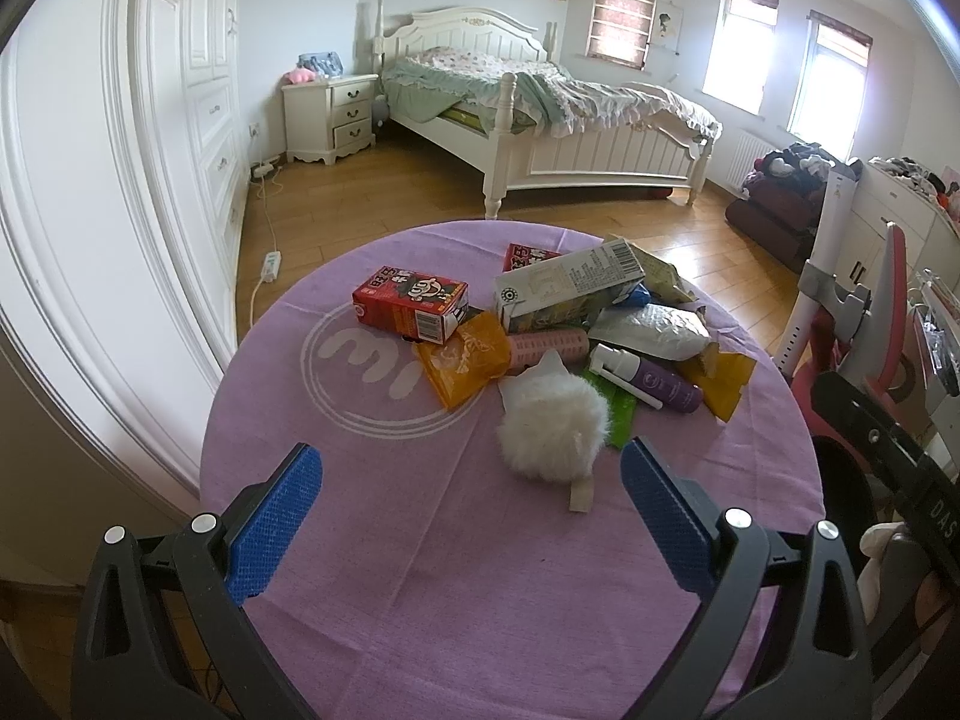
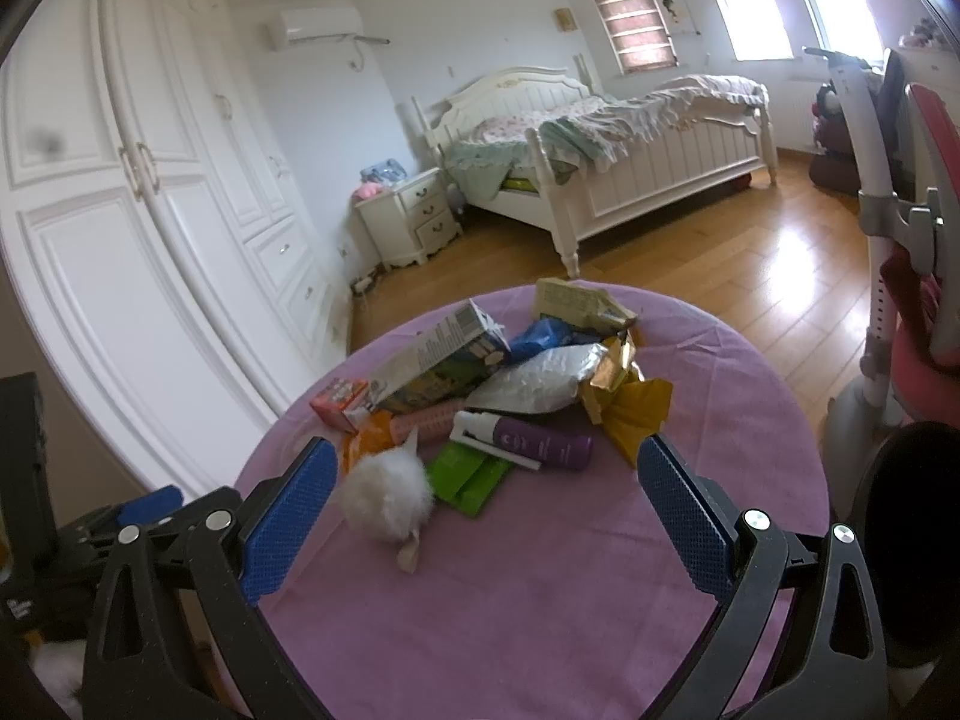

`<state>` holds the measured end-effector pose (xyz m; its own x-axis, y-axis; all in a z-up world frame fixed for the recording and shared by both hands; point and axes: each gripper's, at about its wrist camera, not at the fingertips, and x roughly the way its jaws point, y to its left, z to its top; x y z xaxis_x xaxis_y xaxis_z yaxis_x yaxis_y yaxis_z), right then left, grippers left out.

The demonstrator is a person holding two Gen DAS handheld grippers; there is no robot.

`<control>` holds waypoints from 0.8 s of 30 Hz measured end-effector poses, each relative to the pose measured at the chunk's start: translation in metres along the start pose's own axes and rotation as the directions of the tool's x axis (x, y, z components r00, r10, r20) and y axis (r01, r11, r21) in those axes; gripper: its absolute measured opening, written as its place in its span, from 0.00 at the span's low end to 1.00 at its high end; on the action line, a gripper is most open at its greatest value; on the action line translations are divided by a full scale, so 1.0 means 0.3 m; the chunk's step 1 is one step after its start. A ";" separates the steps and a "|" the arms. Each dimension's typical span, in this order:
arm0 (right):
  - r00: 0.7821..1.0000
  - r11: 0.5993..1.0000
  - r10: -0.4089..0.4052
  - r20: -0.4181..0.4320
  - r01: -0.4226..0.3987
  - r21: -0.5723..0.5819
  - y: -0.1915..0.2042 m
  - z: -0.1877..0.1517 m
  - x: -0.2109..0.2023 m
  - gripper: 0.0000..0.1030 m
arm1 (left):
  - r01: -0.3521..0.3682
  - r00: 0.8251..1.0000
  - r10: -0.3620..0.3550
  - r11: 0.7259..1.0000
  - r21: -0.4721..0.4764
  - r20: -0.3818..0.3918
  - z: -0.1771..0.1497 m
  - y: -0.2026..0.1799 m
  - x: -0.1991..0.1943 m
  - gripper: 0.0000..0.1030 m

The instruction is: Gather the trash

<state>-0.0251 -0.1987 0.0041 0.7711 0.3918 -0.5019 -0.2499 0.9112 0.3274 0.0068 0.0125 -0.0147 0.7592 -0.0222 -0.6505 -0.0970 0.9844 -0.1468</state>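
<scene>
A pile of trash lies on a round table with a purple cloth (image 1: 372, 540) (image 2: 540, 600). It holds a red carton (image 1: 411, 303) (image 2: 338, 399), a long milk carton (image 1: 567, 288) (image 2: 441, 363), an orange wrapper (image 1: 462, 363), a pink roller (image 1: 549, 348), a purple spray bottle (image 1: 651, 381) (image 2: 528, 441), a green packet (image 2: 471, 477), a silver bag (image 2: 534, 387), yellow wrappers (image 2: 630, 408) and a white fluffy ball (image 1: 552, 435) (image 2: 387, 495). My left gripper (image 1: 471, 516) is open and empty, just short of the ball. My right gripper (image 2: 486, 516) is open and empty, near the ball and packet.
A white wardrobe (image 1: 90, 210) stands to the left. A bed (image 1: 540, 114) and nightstand (image 1: 330, 117) are at the back. A pink chair (image 2: 924, 276) stands right of the table. The floor is wood.
</scene>
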 end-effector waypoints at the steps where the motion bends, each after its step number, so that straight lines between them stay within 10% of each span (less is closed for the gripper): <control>1: 1.000 1.000 0.000 0.000 0.000 0.000 -0.001 -0.003 0.001 0.96 | 0.001 1.000 -0.001 1.000 -0.001 -0.001 -0.001 0.002 0.000 0.96; 19: 0.988 0.995 0.094 -0.121 -0.098 -0.033 -0.050 0.062 0.134 0.96 | 0.076 0.995 -0.081 0.994 -0.075 -0.059 0.012 0.145 0.140 0.96; 24: 0.951 0.916 0.186 -0.246 -0.258 -0.306 0.018 0.236 0.287 0.96 | 0.106 0.993 -0.100 0.990 0.095 -0.064 0.118 0.205 0.258 0.95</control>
<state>0.0813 -0.1691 0.0194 0.5430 0.5734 -0.6135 -0.6073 0.7727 0.1847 0.0823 0.0775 -0.0478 0.7224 -0.1318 -0.6788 0.0454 0.9886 -0.1437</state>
